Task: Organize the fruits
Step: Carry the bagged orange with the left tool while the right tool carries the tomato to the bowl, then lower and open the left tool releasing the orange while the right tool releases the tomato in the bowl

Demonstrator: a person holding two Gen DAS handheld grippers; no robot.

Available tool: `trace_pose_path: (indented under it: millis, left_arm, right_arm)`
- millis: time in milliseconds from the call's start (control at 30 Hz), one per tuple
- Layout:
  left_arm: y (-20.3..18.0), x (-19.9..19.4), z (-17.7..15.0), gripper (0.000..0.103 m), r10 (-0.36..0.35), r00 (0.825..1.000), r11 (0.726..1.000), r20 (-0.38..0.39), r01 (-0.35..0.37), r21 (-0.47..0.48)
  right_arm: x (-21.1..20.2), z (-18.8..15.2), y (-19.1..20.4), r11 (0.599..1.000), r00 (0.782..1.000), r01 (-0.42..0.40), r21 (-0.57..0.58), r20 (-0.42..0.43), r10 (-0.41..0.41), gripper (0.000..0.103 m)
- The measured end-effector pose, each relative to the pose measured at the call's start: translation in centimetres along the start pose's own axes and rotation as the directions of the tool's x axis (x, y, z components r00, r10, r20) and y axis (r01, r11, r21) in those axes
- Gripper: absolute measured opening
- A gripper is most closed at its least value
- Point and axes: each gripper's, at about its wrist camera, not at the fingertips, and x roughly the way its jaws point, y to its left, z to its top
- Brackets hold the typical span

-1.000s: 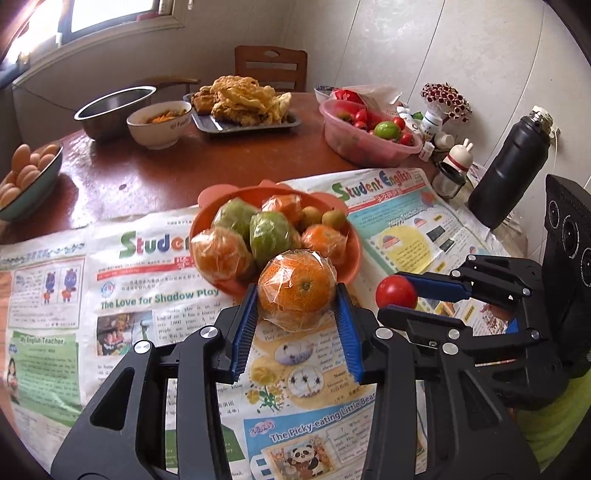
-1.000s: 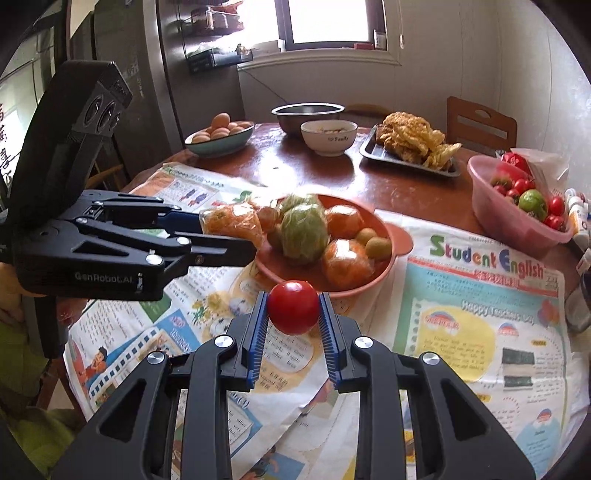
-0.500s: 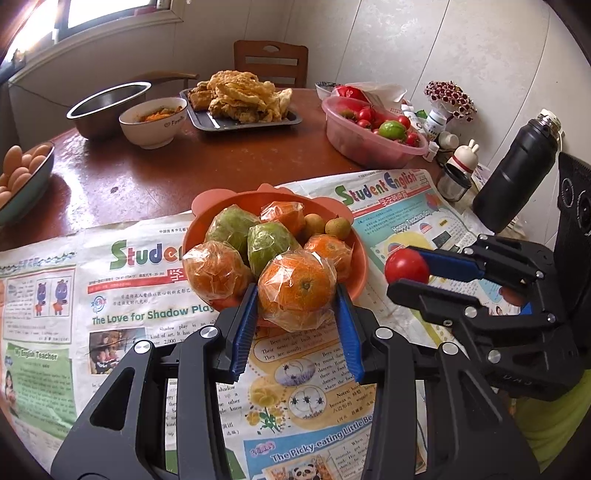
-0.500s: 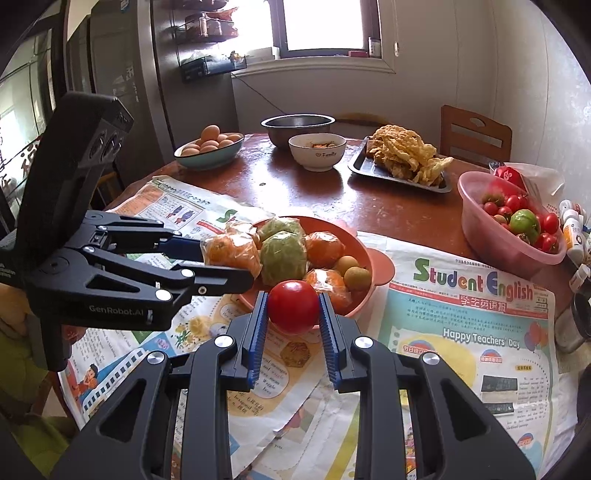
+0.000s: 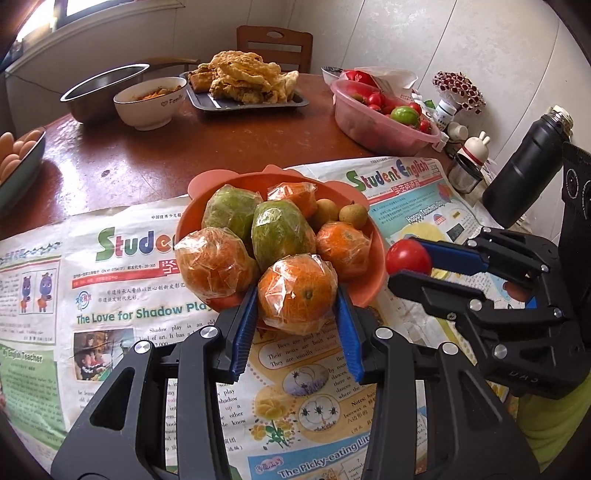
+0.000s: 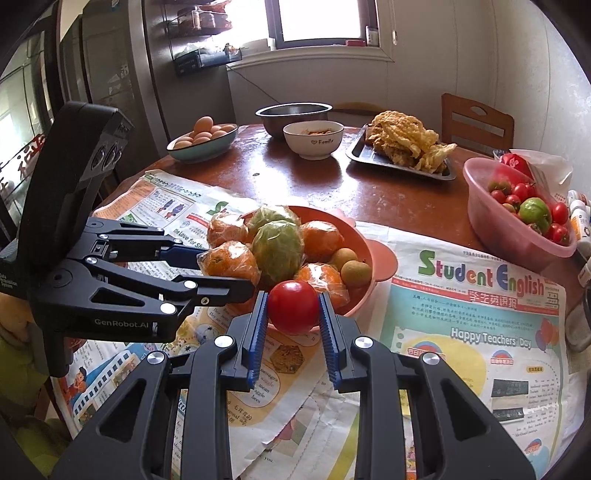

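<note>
two grippers gripping fruit, left gripper (image 5: 297, 301) clamping a wrapped orange (image 5: 297, 293), right gripper (image 6: 293, 308) pinching a tomato (image 6: 293, 306), both hovering at the near rim of the orange bowl (image 5: 373, 280)

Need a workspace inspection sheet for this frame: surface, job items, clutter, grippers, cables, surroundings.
Surface: round brown wooden table, near half covered by printed newspaper.
Job's things: orange plastic fruit bowl holding plastic-wrapped oranges, two wrapped green fruits and two small brown fruits; wrapped orange; red tomato.
Clutter: pink tub of tomatoes, tray of fried food, white bowl, steel bowl, bowl of eggs, black flask.
Grippers: left gripper shut on wrapped orange; right gripper shut on red tomato.
Cables: nothing seen.
Surroundings: wooden chair, window, tiled wall.
</note>
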Motion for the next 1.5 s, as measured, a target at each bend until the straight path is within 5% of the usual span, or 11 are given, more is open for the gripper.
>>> trace_pose_path:
  millis: [1500]
  left_arm:
    - [-0.1, -1.0, 0.6, 0.044, -0.007, 1.000, 1.000, 0.017, 0.007, 0.005]
  right_arm:
    - [3.8, 0.2, 1.2, 0.998, 0.998, -0.027, -0.058, -0.055, 0.024, 0.027]
